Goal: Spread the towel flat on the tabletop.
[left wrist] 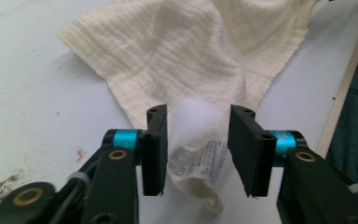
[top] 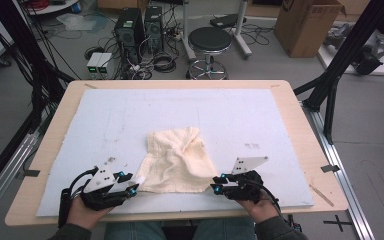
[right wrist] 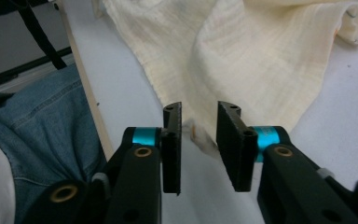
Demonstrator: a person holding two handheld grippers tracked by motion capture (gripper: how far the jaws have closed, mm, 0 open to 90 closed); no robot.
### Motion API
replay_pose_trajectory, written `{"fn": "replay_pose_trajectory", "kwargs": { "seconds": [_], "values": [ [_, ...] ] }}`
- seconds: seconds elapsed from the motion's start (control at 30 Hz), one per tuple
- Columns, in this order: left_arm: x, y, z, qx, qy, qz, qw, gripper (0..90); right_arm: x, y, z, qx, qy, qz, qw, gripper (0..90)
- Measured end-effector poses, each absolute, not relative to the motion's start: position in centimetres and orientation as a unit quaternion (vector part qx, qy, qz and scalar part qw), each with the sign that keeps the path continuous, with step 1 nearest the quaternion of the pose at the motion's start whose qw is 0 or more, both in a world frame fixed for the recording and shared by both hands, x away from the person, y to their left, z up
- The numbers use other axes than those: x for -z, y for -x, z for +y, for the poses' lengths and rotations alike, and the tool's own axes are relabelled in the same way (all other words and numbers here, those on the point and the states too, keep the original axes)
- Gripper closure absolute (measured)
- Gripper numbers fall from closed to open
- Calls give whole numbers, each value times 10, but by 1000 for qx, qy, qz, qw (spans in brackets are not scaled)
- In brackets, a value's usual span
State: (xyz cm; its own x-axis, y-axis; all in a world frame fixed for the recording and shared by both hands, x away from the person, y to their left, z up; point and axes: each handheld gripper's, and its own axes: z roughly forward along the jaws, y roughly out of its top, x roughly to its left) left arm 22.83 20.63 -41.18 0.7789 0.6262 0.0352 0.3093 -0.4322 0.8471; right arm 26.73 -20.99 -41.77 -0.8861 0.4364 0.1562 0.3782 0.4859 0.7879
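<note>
Both my grippers, left (top: 131, 184) & right (top: 216, 186), have jaws apart, gripping nothing; cloth (top: 176, 159) lies rumpled between them on the mat (top: 280, 130). Risk: corners slump, fold goes crooked.

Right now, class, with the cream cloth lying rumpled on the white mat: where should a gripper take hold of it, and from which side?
Probably at a near corner of the cream cloth, coming low from the person's edge. Both near corners lie thin on the white mat, each between open jaws; the middle is bunched.
</note>
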Motion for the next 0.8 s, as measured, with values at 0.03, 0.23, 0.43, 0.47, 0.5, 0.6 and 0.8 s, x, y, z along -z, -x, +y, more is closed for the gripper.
{"fn": "replay_pose_trajectory", "kwargs": {
  "seconds": [0.03, 0.23, 0.43, 0.47, 0.5, 0.6, 0.8],
  "values": [
    [412, -229, 207, -175, -827, 282, 454, 568, 417, -267, -211, -452, -238, 859, 31, 668],
    [411, -230, 207, -183, -823, 287, 456, 512, 412, -268, -219, -471, -248, 846, 35, 589],
    [411, -232, 206, -186, -818, 293, 460, 471, 411, -271, -225, -477, -257, 840, 41, 541],
    [410, -233, 206, -187, -820, 290, 455, 464, 411, -272, -225, -476, -257, 840, 42, 541],
    [410, -233, 204, -187, -818, 292, 459, 456, 410, -272, -225, -474, -260, 840, 40, 538],
    [407, -238, 203, -184, -817, 293, 462, 442, 409, -278, -224, -468, -262, 842, 50, 532],
    [399, -256, 200, -179, -818, 297, 459, 417, 393, -302, -228, -467, -278, 837, 64, 537]
  ]
}}
